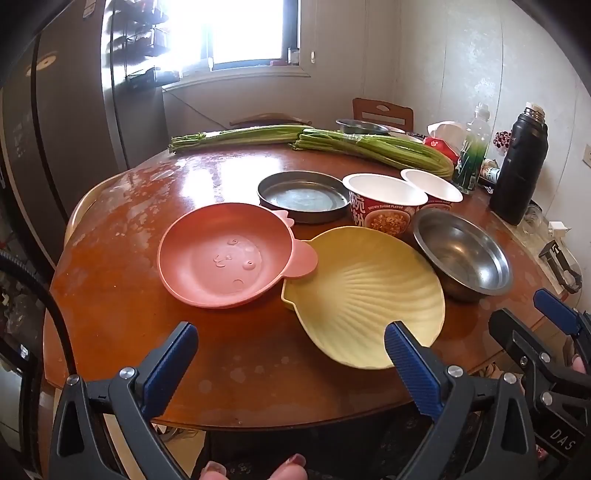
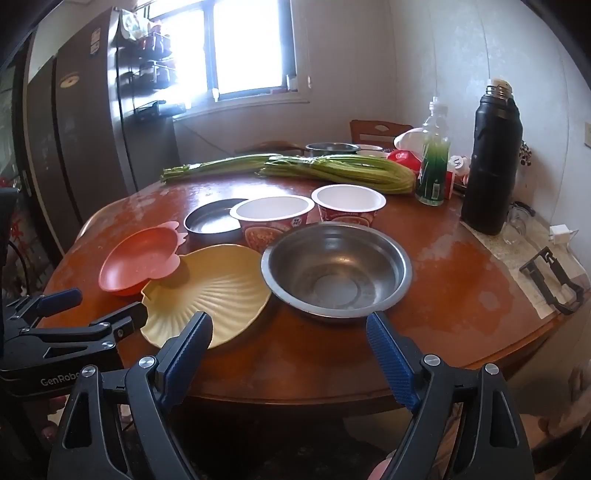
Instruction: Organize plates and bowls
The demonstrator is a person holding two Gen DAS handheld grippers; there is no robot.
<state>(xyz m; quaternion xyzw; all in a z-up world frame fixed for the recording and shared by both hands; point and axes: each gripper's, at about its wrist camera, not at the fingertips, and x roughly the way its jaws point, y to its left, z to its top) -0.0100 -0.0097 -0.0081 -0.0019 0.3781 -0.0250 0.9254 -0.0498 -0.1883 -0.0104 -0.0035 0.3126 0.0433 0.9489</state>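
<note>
A: Sitting loose on the tabletop (image 1: 240, 354): pink bowl (image 1: 225, 254), yellow shell plate (image 1: 365, 291) touching it, steel bowl (image 2: 336, 269) beside

B: Nothing gathered yet; left gripper (image 1: 291, 354) and right gripper (image 2: 290, 350) hover spread wide, empty. Next, I'd judge, close on one rim

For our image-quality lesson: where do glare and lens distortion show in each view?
Left wrist view: the bright window is blown out, its glare streaking the round wooden table; right wrist view: the same window overexposes, and fisheye bends the walls, darkening the corners.
</note>
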